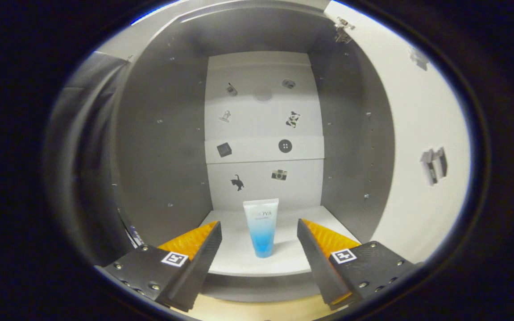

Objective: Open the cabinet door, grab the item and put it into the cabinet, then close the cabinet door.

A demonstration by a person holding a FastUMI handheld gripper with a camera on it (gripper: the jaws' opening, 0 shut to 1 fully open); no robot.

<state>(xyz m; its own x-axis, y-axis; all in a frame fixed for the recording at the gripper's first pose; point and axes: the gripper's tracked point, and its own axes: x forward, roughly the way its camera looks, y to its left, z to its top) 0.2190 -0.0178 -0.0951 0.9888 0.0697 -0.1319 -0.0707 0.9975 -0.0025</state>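
The grey-walled cabinet stands with its white door swung wide to the right. On its white bottom shelf a blue-and-white plastic tube stands upright, between the released, spread gripper fingers, touching neither.

The cabinet's white bottom shelf carries a single thing: a tube standing upright on its cap, clear-white at the top and shading to blue at the bottom. It stands near the middle of the shelf, a little back from the front edge and clear of the grey side walls. The tool is spread wide, a finger on each side of the tube, neither touching it.
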